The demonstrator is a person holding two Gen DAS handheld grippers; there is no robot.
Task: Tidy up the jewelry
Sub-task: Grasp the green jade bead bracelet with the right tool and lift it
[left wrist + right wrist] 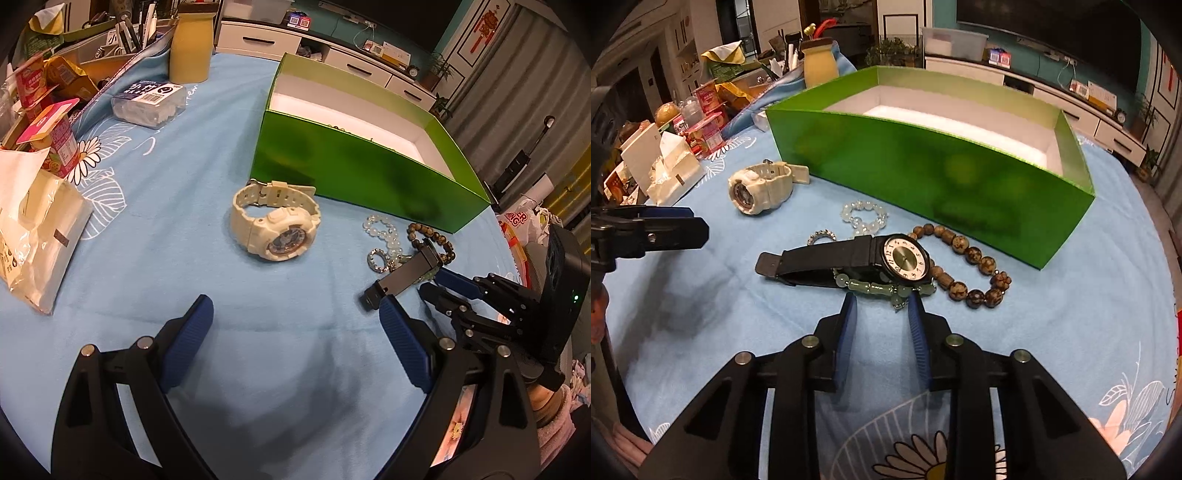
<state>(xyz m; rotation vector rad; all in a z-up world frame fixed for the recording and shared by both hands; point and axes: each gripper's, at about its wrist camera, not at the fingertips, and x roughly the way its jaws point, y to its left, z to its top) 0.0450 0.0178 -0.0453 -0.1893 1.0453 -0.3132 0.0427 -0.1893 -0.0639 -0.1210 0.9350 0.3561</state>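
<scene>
A black wristwatch [905, 258] lies on the blue cloth with a green bead bracelet [871, 287] against its near side. My right gripper [882, 298] is open but narrow, its tips straddling a stretch of that bracelet; I see no pad pressing on it. Around them lie a brown bead bracelet [975, 273], a clear bead bracelet [864, 218] and a sparkly ring [822, 236]. A white watch [273, 225] sits ahead of my left gripper [295, 317], which is wide open over bare cloth. The green box [354, 173] stands behind, open-topped, with some beads at its bottom.
Snack packets, a paper bag [37, 221], a clear plastic case [147, 103] and a yellow jar [192, 48] crowd the table's left side. The table edge [513, 254] runs past the box's right corner. My right gripper's body [517, 306] is close to my left gripper's right finger.
</scene>
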